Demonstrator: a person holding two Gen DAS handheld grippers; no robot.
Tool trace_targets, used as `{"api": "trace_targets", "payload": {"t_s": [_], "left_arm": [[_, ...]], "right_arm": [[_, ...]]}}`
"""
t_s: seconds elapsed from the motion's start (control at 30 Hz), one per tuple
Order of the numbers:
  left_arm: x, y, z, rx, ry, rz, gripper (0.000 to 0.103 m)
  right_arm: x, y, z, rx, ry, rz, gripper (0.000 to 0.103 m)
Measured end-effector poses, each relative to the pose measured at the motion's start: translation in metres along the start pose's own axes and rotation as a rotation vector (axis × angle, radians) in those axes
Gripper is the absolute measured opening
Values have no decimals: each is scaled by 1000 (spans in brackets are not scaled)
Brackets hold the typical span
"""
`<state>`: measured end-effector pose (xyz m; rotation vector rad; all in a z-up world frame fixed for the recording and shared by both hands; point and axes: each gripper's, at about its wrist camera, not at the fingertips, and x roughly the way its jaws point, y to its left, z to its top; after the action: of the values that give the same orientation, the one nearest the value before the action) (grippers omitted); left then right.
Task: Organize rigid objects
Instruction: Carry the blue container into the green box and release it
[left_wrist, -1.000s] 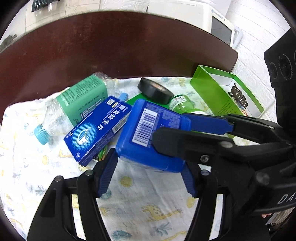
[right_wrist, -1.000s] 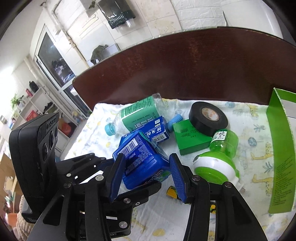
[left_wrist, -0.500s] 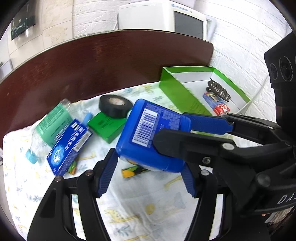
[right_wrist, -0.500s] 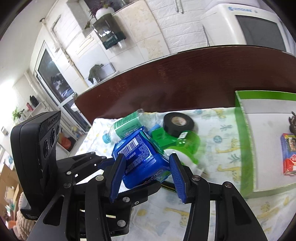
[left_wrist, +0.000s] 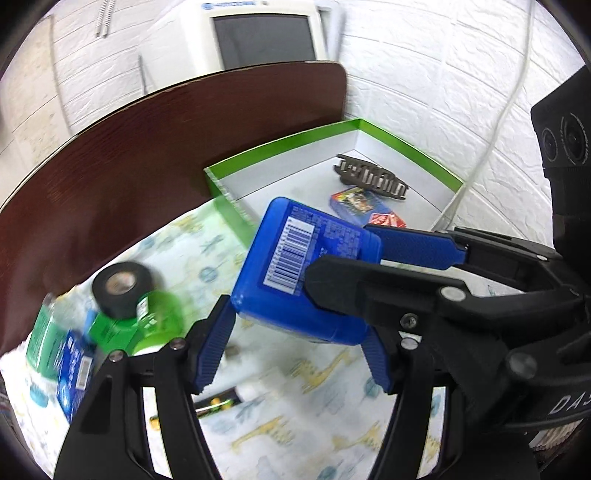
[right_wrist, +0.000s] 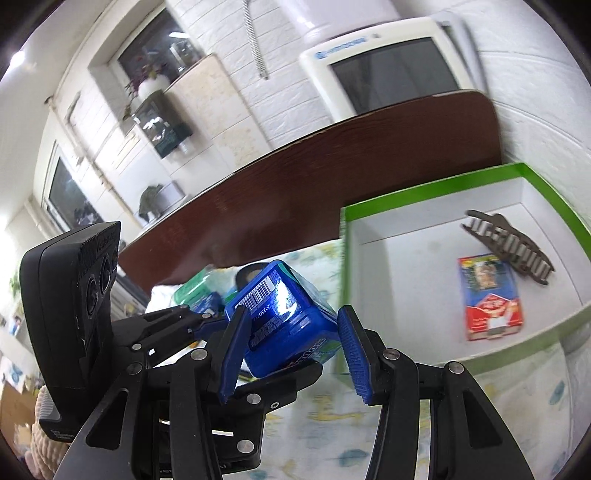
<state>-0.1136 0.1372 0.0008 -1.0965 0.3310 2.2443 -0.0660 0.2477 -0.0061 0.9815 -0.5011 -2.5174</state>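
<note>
Both grippers clamped on one blue container (left_wrist: 306, 273): left gripper (left_wrist: 291, 354) at its lower corners, right gripper (right_wrist: 291, 343) on its two sides, blue pads (right_wrist: 232, 354) pressed flat. Container held tilted, barcode up, above the giraffe-print cloth (left_wrist: 295, 435). Just beyond, a green box (right_wrist: 424, 192) holding a hair clip (right_wrist: 506, 247) and a card pack (right_wrist: 491, 295). Left on the cloth: black tape roll (left_wrist: 122, 284), green jar (left_wrist: 159, 317), blue carton (left_wrist: 74, 376). Dark brown board (left_wrist: 147, 155) behind.

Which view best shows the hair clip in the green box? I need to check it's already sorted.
The left wrist view: the brown hair clip lies sharp on the green box's floor. The right wrist view shows it too, but blurred, near the frame's edge.
</note>
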Motion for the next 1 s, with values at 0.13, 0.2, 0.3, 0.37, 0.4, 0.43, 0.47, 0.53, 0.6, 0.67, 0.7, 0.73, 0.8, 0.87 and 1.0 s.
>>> {"api": "trace_targets", "payload": {"t_s": [0.13,0.2,0.3,0.37,0.4,0.43,0.47,0.53,0.6,0.67,0.7,0.73,0.8,0.87,1.0], "left_arm": [[14,-14,14,35,15,-11,64],[20,-18,19,44,21,-15,64],[28,-23,24,53,31,-21,64],[33,-26,27,59,40,-24,64],[36,-27,28,62,46,-26,64],[39,-29,29,65,51,-27,64],[42,-31,30,67,56,-29,64],[46,-32,31,69,62,-31,64],[50,-33,33,68,68,-35,64],[53,-35,34,68,73,-37,64],[55,-36,35,70,76,-36,64],[57,-37,36,72,78,-34,64],[60,-38,37,74,84,-33,64],[63,-39,38,75,89,-32,64],[70,-38,41,76,100,-30,64]], "right_arm": [[-6,-20,4,29,-19,-26,52],[-7,-31,6,47,-26,-34,52],[-7,-42,8,68,-31,-38,52],[-7,-50,8,81,-31,-40,52],[-7,-55,7,86,-31,-41,51],[-7,-59,7,92,-29,-41,52],[-7,-63,6,98,-28,-42,52],[-6,-70,6,113,-27,-40,51],[-4,-76,6,128,-25,-36,52],[-3,-79,6,131,-26,-38,51],[-3,-79,5,131,-26,-41,51],[-3,-81,5,132,-26,-42,51],[-1,-84,5,140,-27,-42,51],[0,-88,5,152,-24,-40,51],[3,-94,4,162,-22,-43,51]]}}
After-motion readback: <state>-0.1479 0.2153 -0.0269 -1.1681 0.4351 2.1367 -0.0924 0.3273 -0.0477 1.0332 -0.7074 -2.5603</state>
